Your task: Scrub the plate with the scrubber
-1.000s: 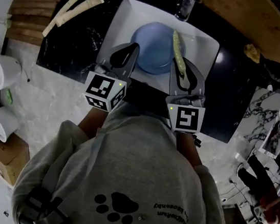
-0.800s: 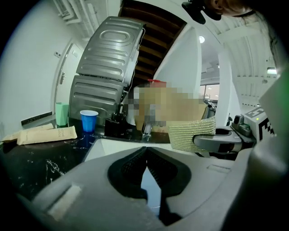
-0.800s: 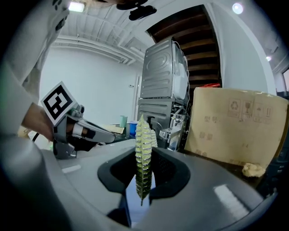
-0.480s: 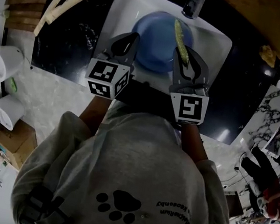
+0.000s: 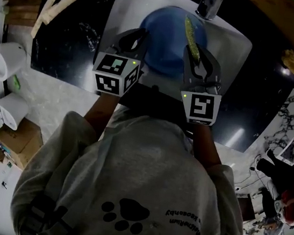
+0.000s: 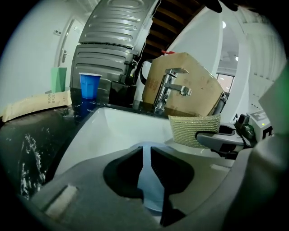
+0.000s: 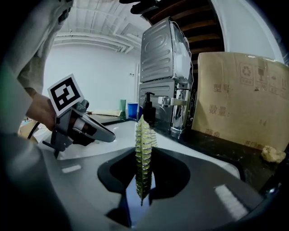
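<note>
Blue plate (image 5: 169, 36) sits nearer now. Your left gripper (image 6: 146, 153) has just been opening, slightly apart and holding nothing, probably to steady the rim. Your right gripper (image 7: 143, 151) pinches the scrubber (image 5: 191, 35).

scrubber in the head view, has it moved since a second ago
Yes. The scrubber, clamped in the right gripper, has shifted up the picture toward the faucet; its far tip now lies nearer it.

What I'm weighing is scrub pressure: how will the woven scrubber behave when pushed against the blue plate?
Likely bendy: the scrubber is a thin woven pad, standing edge-on above the right tongs pinching it. Probably light, since that narrow pinch holds it upright. Its coarse weave should grip rather than slide on the plate.
</note>
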Available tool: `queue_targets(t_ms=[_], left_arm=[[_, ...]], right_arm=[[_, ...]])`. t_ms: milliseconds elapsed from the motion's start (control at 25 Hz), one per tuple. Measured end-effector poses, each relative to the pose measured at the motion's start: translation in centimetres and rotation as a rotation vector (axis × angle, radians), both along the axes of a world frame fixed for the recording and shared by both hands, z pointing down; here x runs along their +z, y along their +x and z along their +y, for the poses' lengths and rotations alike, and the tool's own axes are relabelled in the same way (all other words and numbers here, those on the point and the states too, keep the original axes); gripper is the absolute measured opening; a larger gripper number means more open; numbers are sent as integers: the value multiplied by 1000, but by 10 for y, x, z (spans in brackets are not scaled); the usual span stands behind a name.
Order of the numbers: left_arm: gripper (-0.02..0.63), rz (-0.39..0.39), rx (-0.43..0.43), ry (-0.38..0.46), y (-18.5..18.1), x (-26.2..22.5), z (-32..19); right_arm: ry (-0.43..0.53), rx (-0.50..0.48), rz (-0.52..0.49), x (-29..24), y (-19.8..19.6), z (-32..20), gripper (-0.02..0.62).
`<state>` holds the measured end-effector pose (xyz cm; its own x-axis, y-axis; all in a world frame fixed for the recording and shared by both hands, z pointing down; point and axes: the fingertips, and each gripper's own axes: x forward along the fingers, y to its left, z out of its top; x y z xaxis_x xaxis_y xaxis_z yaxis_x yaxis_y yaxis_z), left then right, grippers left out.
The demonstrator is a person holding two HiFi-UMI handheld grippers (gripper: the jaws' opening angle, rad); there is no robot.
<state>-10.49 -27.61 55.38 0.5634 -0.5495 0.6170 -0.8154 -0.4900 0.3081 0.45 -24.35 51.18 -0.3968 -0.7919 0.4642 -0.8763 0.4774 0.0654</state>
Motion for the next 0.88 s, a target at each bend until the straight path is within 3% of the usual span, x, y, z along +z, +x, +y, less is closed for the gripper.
queue_targets(t_ms=[120,480,880], left_arm=[[58,-27,2,-26,0,8,-2],[164,-65,-29,-146,-4,35,-7],[164,-124,-69,-251,-10,63,-11]], right_arm=[[-18,-4,0,8,-1,-1,74],[-60,-5,2,29,2,-6,74],[-114,27,10,47,11,-7,74]])
